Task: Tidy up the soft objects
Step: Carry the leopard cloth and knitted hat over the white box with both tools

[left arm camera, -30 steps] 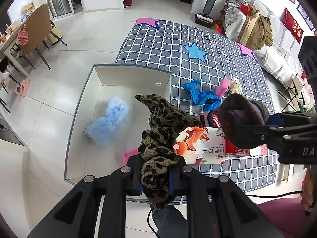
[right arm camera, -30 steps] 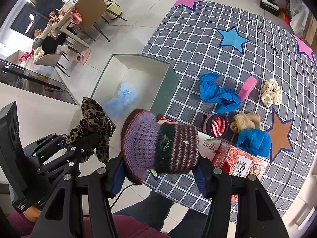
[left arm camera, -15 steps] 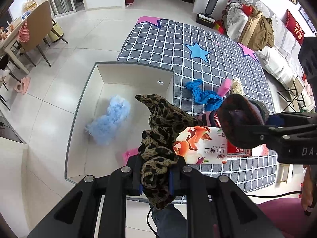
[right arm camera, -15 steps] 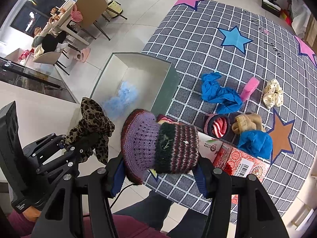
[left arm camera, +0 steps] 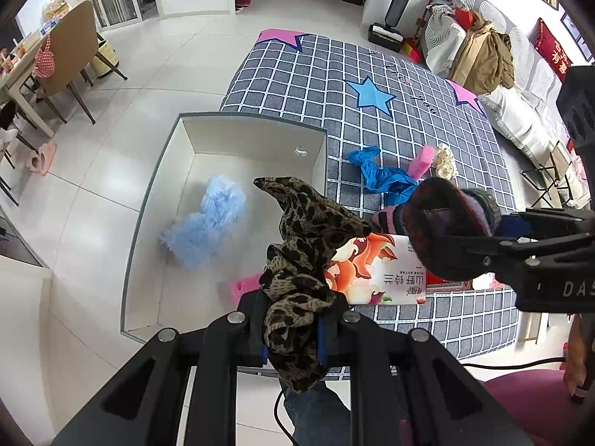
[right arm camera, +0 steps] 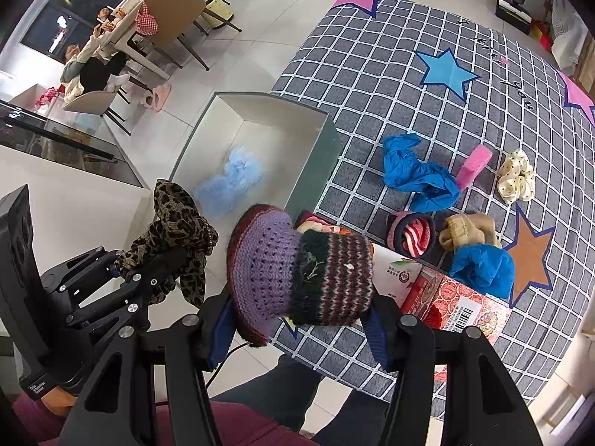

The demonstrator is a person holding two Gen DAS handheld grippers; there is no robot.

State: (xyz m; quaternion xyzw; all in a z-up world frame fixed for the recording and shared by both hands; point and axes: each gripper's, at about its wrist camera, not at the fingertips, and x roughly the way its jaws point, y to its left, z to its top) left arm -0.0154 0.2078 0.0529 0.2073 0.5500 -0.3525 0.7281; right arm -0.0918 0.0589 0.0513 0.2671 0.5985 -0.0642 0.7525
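Observation:
My left gripper point(left arm camera: 292, 329) is shut on a leopard-print scrunchie point(left arm camera: 301, 260), held above the near end of an open white box point(left arm camera: 148, 208); it also shows in the right wrist view point(right arm camera: 174, 234). My right gripper point(right arm camera: 297, 329) is shut on a purple and striped knitted hat point(right arm camera: 297, 271), held beside the box point(right arm camera: 316, 137) over the mat's near edge. The box holds a fluffy light-blue item point(left arm camera: 208, 223) and a pink item point(left arm camera: 241, 288). On the grid mat point(right arm camera: 372, 74) lie blue cloths point(right arm camera: 416, 171), a pink sponge point(right arm camera: 474, 165), a cream scrunchie point(right arm camera: 517, 180), a striped sock roll point(right arm camera: 412, 234) and a tan glove point(right arm camera: 468, 228).
Two printed cartons point(right arm camera: 457, 304) lie on the mat's near edge under the hat. A dining table with chairs point(right arm camera: 167, 26) and seated people stands at the far left. A sofa with clothes point(left arm camera: 479, 55) and a vacuum point(left arm camera: 394, 18) stand beyond the mat.
Both grippers have shifted slightly over the box and mat, still holding their items. Nothing was let go.

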